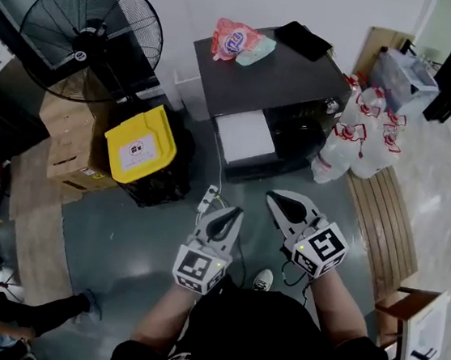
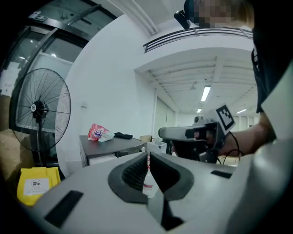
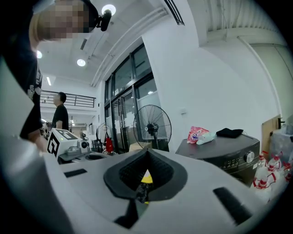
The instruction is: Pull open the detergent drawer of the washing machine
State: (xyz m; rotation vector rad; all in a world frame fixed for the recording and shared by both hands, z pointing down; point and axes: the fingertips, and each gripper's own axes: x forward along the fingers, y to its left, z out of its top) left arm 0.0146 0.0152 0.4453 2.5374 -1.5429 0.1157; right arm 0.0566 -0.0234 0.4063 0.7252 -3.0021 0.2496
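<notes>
Left gripper (image 1: 226,218): held close in to the person's body, well short of the washing machine (image 1: 278,84) and aimed roughly level at it. Its fingers (image 2: 132,171) are pressed together on nothing.
Right gripper (image 1: 280,202): just beside the left one and equally short of the machine. Its fingers (image 3: 160,171) are pressed together and empty.
Reading of the pose: both tools hang clear of the machine, so I judge this an approach with no contact yet.
Power strip (image 1: 208,199): lies on the grey floor in front of the machine, between it and the person, so it is something to step round.
Yellow-lidded bin (image 1: 140,143): stands left of the machine's front corner, clear of the path to the front.
Detergent drawer (image 1: 246,135): I take the white panel at the machine's front left, under the dark top, to be it. Whether it is pulled out at all I cannot tell.
Control knob (image 3: 249,156): on the dark front, right of the drawer.
Pink packet (image 1: 230,39): parked on the machine's top toward the back, well away from the drawer.
Black cloth (image 1: 304,40): also on the top, at the back.
Bottles (image 1: 361,135): bundled against the machine's right side.
Standing fan (image 1: 92,36): left of the machine, beyond the bin.
Next move, as I judge it: one pair of fingers must spread to catch the drawer's front, and the left sits on the handier side.
</notes>
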